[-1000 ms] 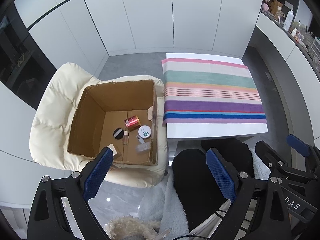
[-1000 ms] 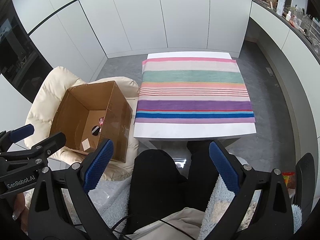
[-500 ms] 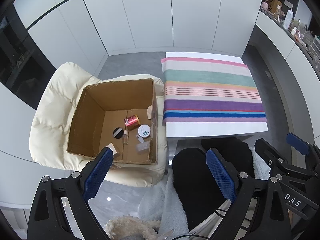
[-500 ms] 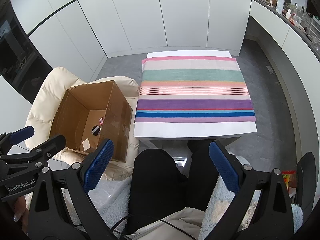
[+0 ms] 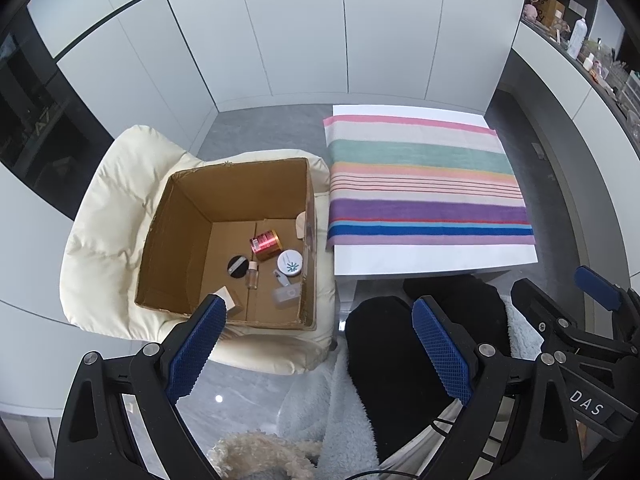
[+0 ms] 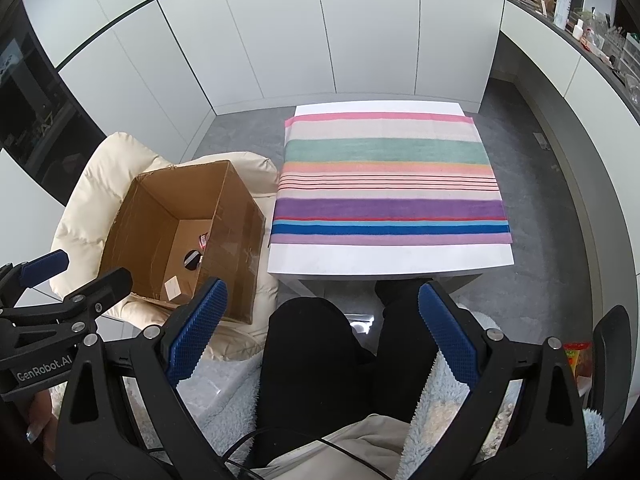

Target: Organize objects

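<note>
Cream padded chair (image 5: 108, 216), at 9 o'clock in the left wrist view, carries an open cardboard box (image 5: 180, 216). On the box floor lie several small items, all loose and close together: a black round compact (image 5: 237, 266), a small clear vial (image 5: 253, 276) just beside it, a copper-coloured can with a red label (image 5: 265, 243) on its side, a white round jar (image 5: 289, 263) with a teal mark on the lid, a clear spray bottle (image 5: 285, 290) lying flat, and a small tan box (image 5: 229, 299) at 6 o'clock of the box floor, partly hidden by a tong finger.

Towards 2 o'clock stands a white table (image 5: 432, 258) covered by a striped cloth (image 5: 424, 184). No small items show on the cloth or on the bare table edge.

Left tongs (image 5: 316, 344) are released, fingers wide apart, holding nothing, raised above the person's lap. Right tongs (image 6: 320, 334) are likewise released and hold nothing, also above the lap.

Assessment: the items are gathered in the box and the table carries none. This arrangement fits either items awaiting transfer from box to table, or items already cleared into the box. The frames do not settle which. Any further pick from the box would call for a steep reach over its tall walls.
</note>
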A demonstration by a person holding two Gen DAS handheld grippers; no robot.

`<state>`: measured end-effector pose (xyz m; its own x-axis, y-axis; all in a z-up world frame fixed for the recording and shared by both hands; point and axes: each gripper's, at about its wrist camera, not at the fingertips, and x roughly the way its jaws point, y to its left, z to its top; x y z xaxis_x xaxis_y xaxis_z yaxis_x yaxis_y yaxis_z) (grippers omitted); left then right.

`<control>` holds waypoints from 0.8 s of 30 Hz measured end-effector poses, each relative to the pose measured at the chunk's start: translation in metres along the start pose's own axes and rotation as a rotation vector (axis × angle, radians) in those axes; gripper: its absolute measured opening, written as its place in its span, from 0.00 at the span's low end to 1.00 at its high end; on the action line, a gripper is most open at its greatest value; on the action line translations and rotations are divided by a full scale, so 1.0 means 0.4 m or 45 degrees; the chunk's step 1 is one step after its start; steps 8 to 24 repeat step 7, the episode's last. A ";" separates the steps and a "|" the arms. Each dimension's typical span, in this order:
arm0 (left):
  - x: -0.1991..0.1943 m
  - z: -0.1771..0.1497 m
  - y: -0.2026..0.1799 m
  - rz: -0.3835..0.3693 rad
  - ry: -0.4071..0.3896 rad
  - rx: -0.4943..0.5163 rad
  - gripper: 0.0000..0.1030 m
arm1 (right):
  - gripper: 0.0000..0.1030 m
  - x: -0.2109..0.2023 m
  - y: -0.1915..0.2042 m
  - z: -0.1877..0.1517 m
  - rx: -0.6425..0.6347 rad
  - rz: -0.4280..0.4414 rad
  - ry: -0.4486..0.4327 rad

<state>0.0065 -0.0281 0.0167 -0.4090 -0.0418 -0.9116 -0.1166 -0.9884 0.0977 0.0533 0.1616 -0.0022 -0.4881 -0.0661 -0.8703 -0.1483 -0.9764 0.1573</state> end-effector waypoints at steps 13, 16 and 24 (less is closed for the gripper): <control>0.005 -0.001 -0.003 0.001 0.008 0.004 0.93 | 0.95 -0.003 -0.006 0.004 -0.003 0.005 -0.004; 0.005 -0.001 -0.003 0.001 0.008 0.004 0.93 | 0.95 -0.003 -0.006 0.004 -0.003 0.005 -0.004; 0.005 -0.001 -0.003 0.001 0.008 0.004 0.93 | 0.95 -0.003 -0.006 0.004 -0.003 0.005 -0.004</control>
